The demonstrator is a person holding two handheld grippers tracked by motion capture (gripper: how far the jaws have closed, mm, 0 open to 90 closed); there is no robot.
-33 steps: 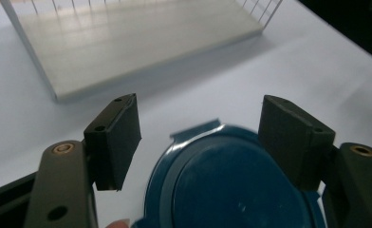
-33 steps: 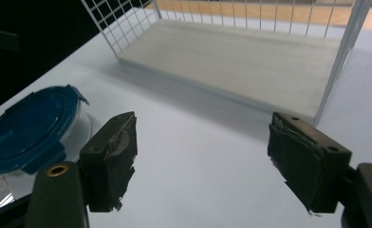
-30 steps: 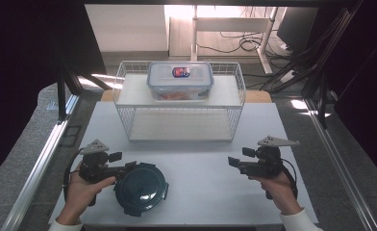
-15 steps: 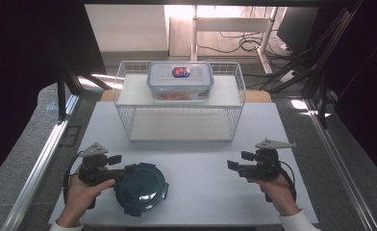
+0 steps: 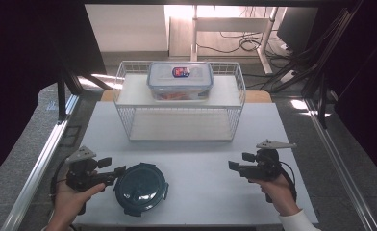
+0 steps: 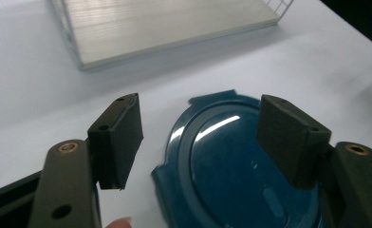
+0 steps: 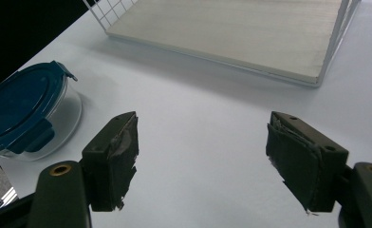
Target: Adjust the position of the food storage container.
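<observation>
2 grippers [image 5: 121,171] [image 5: 233,165], 2 lidded containers [image 5: 141,187] [image 5: 179,79], 1 wire rack [image 5: 179,113], prob.

Left hand [image 5: 71,202] comes in from the bottom edge, holding the left gripper [image 5: 120,169] low and level, pointing inward; its jaws have just been closing a little, and a gap shows between the pads [image 6: 120,137]. Right hand [image 5: 278,190] holds the right gripper [image 5: 233,165] level, pointing inward too, jaws wide apart with nothing between them.

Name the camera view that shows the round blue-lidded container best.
The high view: the whole round container lies unobstructed there. The left gripper view crops its blue lid close between the tool's pads; the right gripper view catches its glass side at the edge.
</observation>
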